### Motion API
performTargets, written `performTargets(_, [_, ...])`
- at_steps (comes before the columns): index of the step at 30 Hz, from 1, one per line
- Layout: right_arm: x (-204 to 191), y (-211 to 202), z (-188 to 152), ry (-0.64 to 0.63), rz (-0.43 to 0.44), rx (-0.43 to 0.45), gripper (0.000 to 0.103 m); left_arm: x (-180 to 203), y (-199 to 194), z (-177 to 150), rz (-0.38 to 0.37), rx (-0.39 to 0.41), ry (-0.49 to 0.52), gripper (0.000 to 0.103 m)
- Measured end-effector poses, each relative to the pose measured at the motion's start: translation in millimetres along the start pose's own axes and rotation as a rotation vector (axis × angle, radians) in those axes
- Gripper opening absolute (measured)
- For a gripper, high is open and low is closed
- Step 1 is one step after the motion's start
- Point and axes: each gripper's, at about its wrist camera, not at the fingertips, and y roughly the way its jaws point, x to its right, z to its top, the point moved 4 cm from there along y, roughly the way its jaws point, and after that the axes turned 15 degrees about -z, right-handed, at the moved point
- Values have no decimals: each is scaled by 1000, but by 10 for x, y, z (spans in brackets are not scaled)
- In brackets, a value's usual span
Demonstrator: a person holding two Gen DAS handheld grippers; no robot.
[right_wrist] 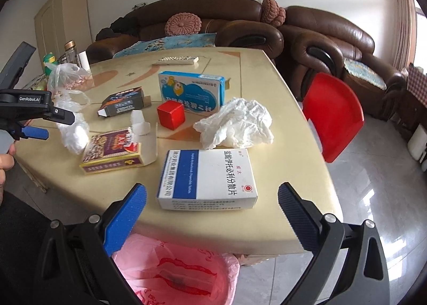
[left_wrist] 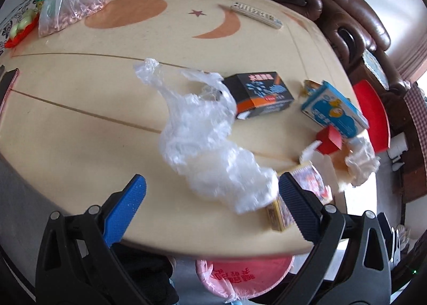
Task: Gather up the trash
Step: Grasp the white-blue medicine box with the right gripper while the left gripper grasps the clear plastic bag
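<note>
Both grippers (left_wrist: 210, 198) (right_wrist: 212, 203) wide, nothing held

A home living room, pretty clearly; brown leather sofas (right_wrist: 267, 27) with knitted cushions (right_wrist: 184, 24) are seen behind a cream table (right_wrist: 256, 86) painted with a moon and star; a remote (right_wrist: 177, 60), medicine boxes (right_wrist: 206, 181) and a red plastic chair (right_wrist: 333, 115) are scattered about.
</note>
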Motion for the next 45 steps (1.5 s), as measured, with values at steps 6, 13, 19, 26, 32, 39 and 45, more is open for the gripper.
performTargets(6, [-12, 155, -13, 20, 20, -14, 97, -92, 166, 110, 6, -15, -47, 97])
performTargets(13, [-41, 212, 11, 38, 46, -12, 97, -143, 334, 156, 8, -43, -71, 97])
performTargets(19, [-4, 249, 7, 76, 66, -13, 97, -120, 407, 204, 26, -44, -64, 97])
performTargets(26, [56, 244, -73, 173, 34, 12, 97, -106, 459, 293, 56, -45, -59, 97])
performTargets(32, [-1, 236, -79, 185, -21, 47, 97, -76, 538, 373, 79, -51, -54, 97])
performTargets(39, [-120, 294, -86, 150, -53, 50, 97, -44, 623, 411, 142, -59, -43, 97])
performTargets(45, [-141, 347, -82, 125, -91, 61, 97, 6, 695, 386, 226, -69, 4, 97])
